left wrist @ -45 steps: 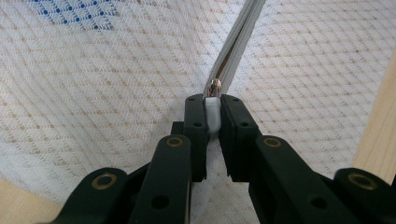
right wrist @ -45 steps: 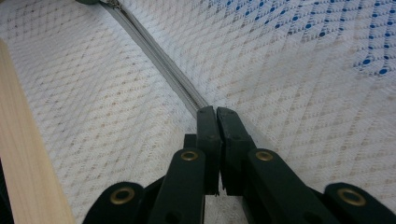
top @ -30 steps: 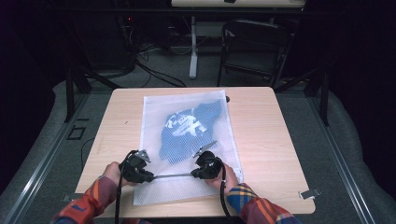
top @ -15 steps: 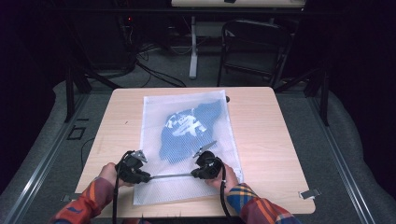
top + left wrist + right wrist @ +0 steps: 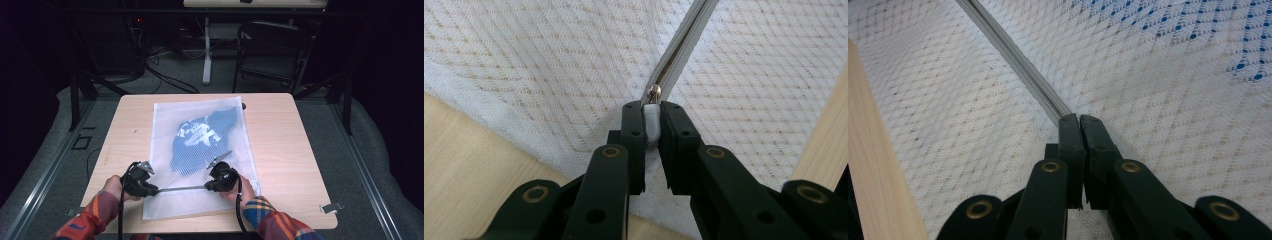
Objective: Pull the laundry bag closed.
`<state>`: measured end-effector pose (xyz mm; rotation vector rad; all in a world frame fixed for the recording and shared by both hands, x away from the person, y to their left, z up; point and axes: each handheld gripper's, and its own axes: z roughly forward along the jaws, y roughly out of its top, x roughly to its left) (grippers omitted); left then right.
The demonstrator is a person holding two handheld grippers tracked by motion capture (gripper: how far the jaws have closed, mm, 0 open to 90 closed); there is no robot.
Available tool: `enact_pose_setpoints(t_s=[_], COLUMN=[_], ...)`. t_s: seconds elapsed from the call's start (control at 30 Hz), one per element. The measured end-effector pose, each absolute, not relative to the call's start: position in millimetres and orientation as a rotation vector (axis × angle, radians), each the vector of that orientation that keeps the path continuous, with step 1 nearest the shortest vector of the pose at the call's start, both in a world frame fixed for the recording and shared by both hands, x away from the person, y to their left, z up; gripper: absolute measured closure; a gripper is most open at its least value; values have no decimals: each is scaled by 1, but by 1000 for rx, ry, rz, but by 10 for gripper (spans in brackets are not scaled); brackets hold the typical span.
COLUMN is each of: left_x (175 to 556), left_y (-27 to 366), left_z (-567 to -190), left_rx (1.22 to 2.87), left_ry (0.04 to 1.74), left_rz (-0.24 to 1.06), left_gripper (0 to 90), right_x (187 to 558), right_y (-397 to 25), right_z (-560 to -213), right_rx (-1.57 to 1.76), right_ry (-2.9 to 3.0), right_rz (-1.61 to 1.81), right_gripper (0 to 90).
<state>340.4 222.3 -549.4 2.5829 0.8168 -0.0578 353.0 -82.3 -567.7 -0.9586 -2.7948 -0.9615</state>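
Clearly the step in hand is working the zipper of the white mesh laundry bag (image 5: 200, 150), which lies flat on the wooden table (image 5: 295, 145) with a blue printed garment (image 5: 200, 135) inside it, the garment sitting toward the 12 o'clock half of the bag and the zipper (image 5: 181, 188) running across the 6 o'clock end, between the two hands. In the high view the left gripper (image 5: 150, 189) sits at the bag's 7 o'clock corner and the right gripper (image 5: 212, 187) at about 5 o'clock, joined by the dark line of the zipper. The left gripper's own view shows its jaws narrowed onto the pale zipper pull tab (image 5: 651, 120), the small metal slider (image 5: 653, 92) just beyond their tips, and the zipper track (image 5: 684, 42) leading off toward 1 o'clock with its two sides slightly parted. The right gripper's view shows its jaws pressed together on the mesh right at the zipper tape (image 5: 1013, 55), which runs away to 11 o'clock; blue from the garment shows through the mesh (image 5: 1208, 45) at 2 o'clock. I judge that the right gripper is anchoring the bag while the left holds the pull, so the next move calls for drawing the pull steadily along the track's own line, toward the right gripper, keeping the tape taut and flat so the slider does not snag the loose mesh. Which way the slider closes I cannot tell for certain.
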Motion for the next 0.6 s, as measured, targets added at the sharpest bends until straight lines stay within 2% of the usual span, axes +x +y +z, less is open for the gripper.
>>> enact_pose_setpoints(t_s=[0.6], left_x=[338], left_y=[225], left_z=[-550], left_rx=[2593], left_ry=[828], left_rz=[-65], left_gripper=[818], right_x=[353], right_y=[-83], right_z=[-568], right_rx=[-960], right_ry=[-2796], right_rz=[-961], right_gripper=[888])
